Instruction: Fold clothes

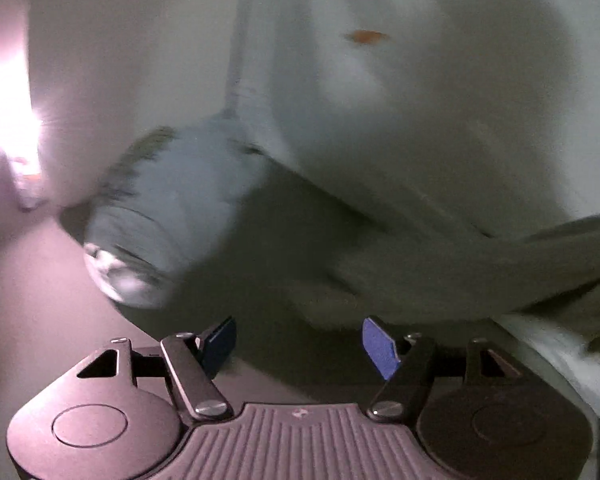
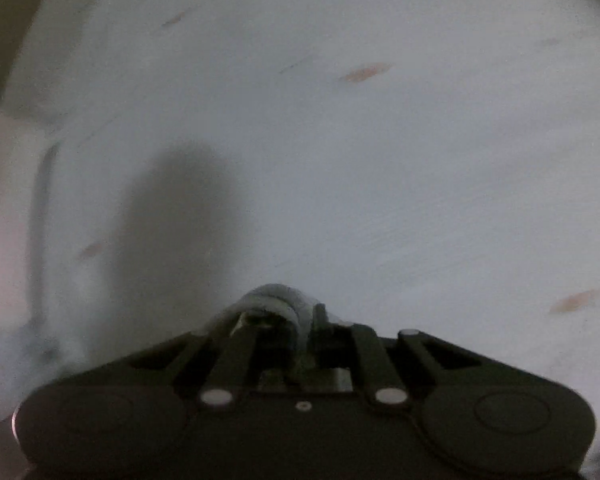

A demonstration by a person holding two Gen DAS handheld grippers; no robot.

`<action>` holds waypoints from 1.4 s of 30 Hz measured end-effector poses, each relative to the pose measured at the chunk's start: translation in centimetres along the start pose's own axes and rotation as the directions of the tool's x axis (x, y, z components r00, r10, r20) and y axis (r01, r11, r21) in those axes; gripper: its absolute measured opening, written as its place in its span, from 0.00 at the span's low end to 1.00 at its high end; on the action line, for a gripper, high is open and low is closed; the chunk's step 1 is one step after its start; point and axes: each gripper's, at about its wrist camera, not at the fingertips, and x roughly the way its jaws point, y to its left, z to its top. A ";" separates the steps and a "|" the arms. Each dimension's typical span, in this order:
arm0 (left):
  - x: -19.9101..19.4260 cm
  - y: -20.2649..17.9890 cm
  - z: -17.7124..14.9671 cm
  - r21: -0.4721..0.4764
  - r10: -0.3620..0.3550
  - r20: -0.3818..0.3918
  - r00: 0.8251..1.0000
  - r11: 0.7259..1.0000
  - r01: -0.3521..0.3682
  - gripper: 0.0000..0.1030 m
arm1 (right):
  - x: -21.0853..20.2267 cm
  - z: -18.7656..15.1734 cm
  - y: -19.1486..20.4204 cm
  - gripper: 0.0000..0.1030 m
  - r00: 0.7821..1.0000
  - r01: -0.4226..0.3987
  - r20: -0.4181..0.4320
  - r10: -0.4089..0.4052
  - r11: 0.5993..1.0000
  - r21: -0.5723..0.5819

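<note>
A white garment (image 1: 400, 120) with small orange marks fills the upper right of the left wrist view, blurred by motion. Its sleeve (image 1: 168, 216) hangs down to the left and ends in a ribbed cuff (image 1: 120, 276). My left gripper (image 1: 300, 346) is open below it, with nothing between its blue pads (image 1: 378, 346). In the right wrist view the same white garment (image 2: 340, 160) covers nearly the whole frame. My right gripper (image 2: 278, 314) is shut on a bunched fold of this fabric, and the cloth hides its fingertips.
A dark olive cloth (image 1: 540, 264) lies bunched at the right, under the white garment. A pale surface (image 1: 32, 320) shows at the lower left, with a bright glare (image 1: 8, 132) beyond it. An olive strip (image 2: 20, 20) runs along the right wrist view's upper left.
</note>
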 end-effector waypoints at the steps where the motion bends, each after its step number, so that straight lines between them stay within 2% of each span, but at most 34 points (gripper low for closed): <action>1: -0.6 -1.7 -1.0 0.016 -0.024 -0.014 1.000 1.000 0.025 0.69 | -1.3 0.5 -3.1 0.09 0.999 0.047 0.023 -0.047 0.999 0.002; 3: -2.0 -5.4 -3.1 0.046 -0.107 -0.056 0.993 0.993 0.110 0.69 | -3.9 1.5 -9.2 0.09 0.988 0.141 0.067 -0.142 0.990 0.010; 6: -3.1 -9.7 -5.6 0.084 -0.215 -0.111 0.970 0.971 0.224 0.69 | -7.7 2.7 -18.0 0.09 0.955 0.269 0.124 -0.270 0.963 0.026; 9: -3.8 -11.9 -6.9 0.100 -0.243 -0.122 0.962 0.962 0.255 0.69 | -8.7 1.1 -18.9 0.09 0.971 0.237 0.045 -0.237 0.972 0.002; 11: -3.6 -11.5 -7.0 0.098 -0.231 -0.125 0.965 0.965 0.244 0.69 | -7.3 -0.9 -17.9 0.09 0.987 0.153 -0.060 -0.150 0.987 0.046; 13: -3.4 -11.2 -7.1 0.096 -0.219 -0.127 0.967 0.968 0.231 0.70 | -6.0 -3.5 -15.9 0.09 0.981 0.061 -0.187 -0.043 0.994 0.091; 14: -3.3 -11.0 -7.2 0.095 -0.213 -0.128 0.969 0.970 0.225 0.70 | -5.0 -5.0 -14.5 0.10 0.964 0.010 -0.264 0.025 0.991 0.131; 15: -3.1 -10.7 -7.2 0.092 -0.200 -0.129 0.971 0.973 0.213 0.70 | -3.9 -6.6 -12.9 0.12 0.933 -0.041 -0.344 0.102 0.982 0.182; 16: -2.7 -9.9 -7.0 0.083 -0.175 -0.132 0.976 0.979 0.187 0.70 | -2.7 -9.0 -11.0 0.12 0.867 -0.098 -0.449 0.216 0.957 0.272; 17: -2.4 -8.9 -6.7 0.077 -0.147 -0.136 0.980 0.984 0.158 0.70 | -1.7 -11.3 -9.3 0.12 0.783 -0.137 -0.531 0.322 0.924 0.358; 18: -2.1 -8.1 -6.4 0.082 -0.118 -0.136 0.984 0.988 0.130 0.70 | -1.6 -13.1 -8.2 0.13 0.716 -0.146 -0.584 0.383 0.899 0.412; 20: -1.7 -6.6 -5.9 0.104 -0.060 -0.130 0.990 0.992 0.074 0.70 | -1.4 -16.7 -6.0 0.15 0.560 -0.145 -0.660 0.501 0.843 0.517; 21: -1.4 -5.8 -5.7 0.115 -0.031 -0.126 0.991 0.992 0.046 0.72 | -1.3 -18.5 -4.9 0.20 0.474 -0.135 -0.683 0.556 0.812 0.567; 22: -1.2 -5.2 -5.5 0.127 -0.011 -0.130 0.991 0.991 0.027 0.73 | -1.3 -20.1 -4.2 0.27 0.397 -0.120 -0.693 0.602 0.783 0.611; 23: -0.9 -4.7 -5.4 0.140 0.003 -0.139 0.990 0.990 0.016 0.75 | -1.7 -20.6 -5.0 0.32 0.387 -0.111 -0.683 0.619 0.767 0.632; 24: -0.6 -4.4 -5.5 0.152 0.009 -0.152 0.988 0.988 0.015 0.75 | -1.9 -20.5 -6.0 0.42 0.393 -0.110 -0.674 0.626 0.759 0.641; 25: -0.4 -4.5 -5.6 0.163 0.002 -0.171 0.985 0.986 0.026 0.75 | -2.2 -20.2 -7.2 0.47 0.417 -0.110 -0.664 0.621 0.759 0.642; 28: 0.7 -5.9 -6.3 0.205 -0.036 -0.234 0.972 0.975 0.085 0.75 | -3.0 -19.1 -10.9 0.52 0.485 -0.109 -0.631 0.605 0.758 0.643; 30: 1.4 -7.8 -7.0 0.252 -0.073 -0.276 0.959 0.957 0.145 0.76 | -3.7 -18.4 -13.6 0.58 0.531 -0.106 -0.610 0.589 0.760 0.642; 32: 1.8 -10.5 -8.0 0.316 -0.126 -0.329 0.936 0.919 0.235 0.79 | -5.6 -18.8 -17.3 0.58 0.585 -0.058 -0.629 0.512 0.800 0.597; 35: 2.4 -14.2 -10.2 0.396 -0.203 -0.444 0.873 0.829 0.394 0.93 | -8.0 -20.3 -21.7 0.60 0.640 0.051 -0.677 0.362 0.860 0.508; 36: 2.5 -15.4 -11.0 0.417 -0.223 -0.482 0.847 0.792 0.446 0.93 | -8.2 -21.7 -22.9 0.60 0.638 0.097 -0.708 0.303 0.880 0.464; 37: 2.9 -16.3 -11.9 0.437 -0.216 -0.504 0.836 0.771 0.463 0.93 | -7.8 -23.3 -22.8 0.60 0.633 0.126 -0.735 0.241 0.906 0.405; 38: 3.3 -17.0 -12.9 0.459 -0.191 -0.513 0.837 0.762 0.456 0.93 | -7.4 -24.8 -22.8 0.60 0.629 0.148 -0.756 0.180 0.927 0.344; 40: 4.3 -18.4 -14.8 0.503 -0.140 -0.529 0.837 0.743 0.442 0.93 | -7.8 -26.9 -23.2 0.60 0.629 0.122 -0.773 0.083 0.972 0.203; 42: 5.4 -19.1 -15.9 0.544 -0.081 -0.516 0.853 0.737 0.400 0.93 | -8.5 -28.9 -23.7 0.60 0.628 0.089 -0.778 -0.014 0.995 0.054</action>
